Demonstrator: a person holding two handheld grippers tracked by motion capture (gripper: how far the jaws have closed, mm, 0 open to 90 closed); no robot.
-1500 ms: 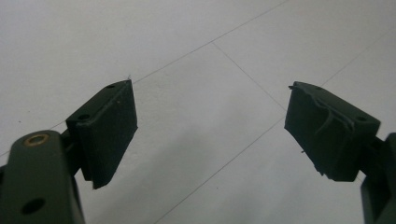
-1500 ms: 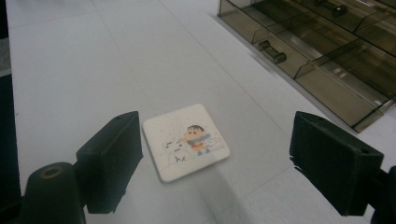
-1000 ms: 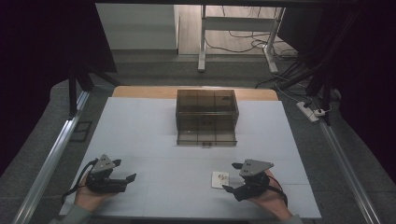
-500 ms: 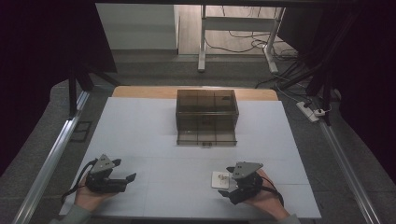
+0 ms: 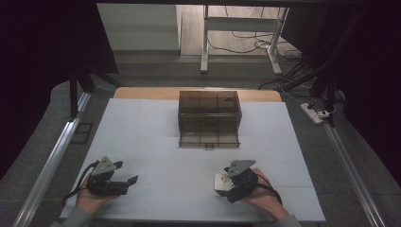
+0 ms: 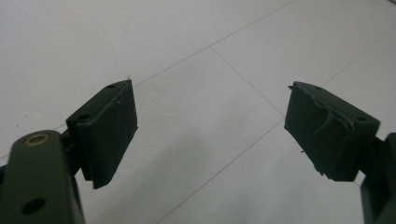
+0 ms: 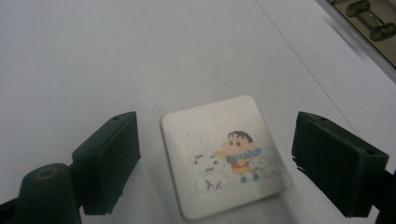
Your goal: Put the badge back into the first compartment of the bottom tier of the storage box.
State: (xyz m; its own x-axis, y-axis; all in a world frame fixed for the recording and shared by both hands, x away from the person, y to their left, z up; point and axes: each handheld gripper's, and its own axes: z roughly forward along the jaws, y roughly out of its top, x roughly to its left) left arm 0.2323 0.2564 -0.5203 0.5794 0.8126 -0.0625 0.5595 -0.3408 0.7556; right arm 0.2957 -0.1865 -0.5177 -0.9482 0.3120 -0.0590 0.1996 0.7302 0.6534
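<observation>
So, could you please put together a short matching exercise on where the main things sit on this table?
Things:
1. left gripper
2. right gripper
3. smoky drawer box
4. square cartoon tile

Places or states:
A. at the table's far middle
B. flat on the white tabletop, between open jaws
C. open over bare tabletop, near left
D. open around the tile, near right

Pairs: 1-C, 2-D, 3-A, 4-B
</observation>
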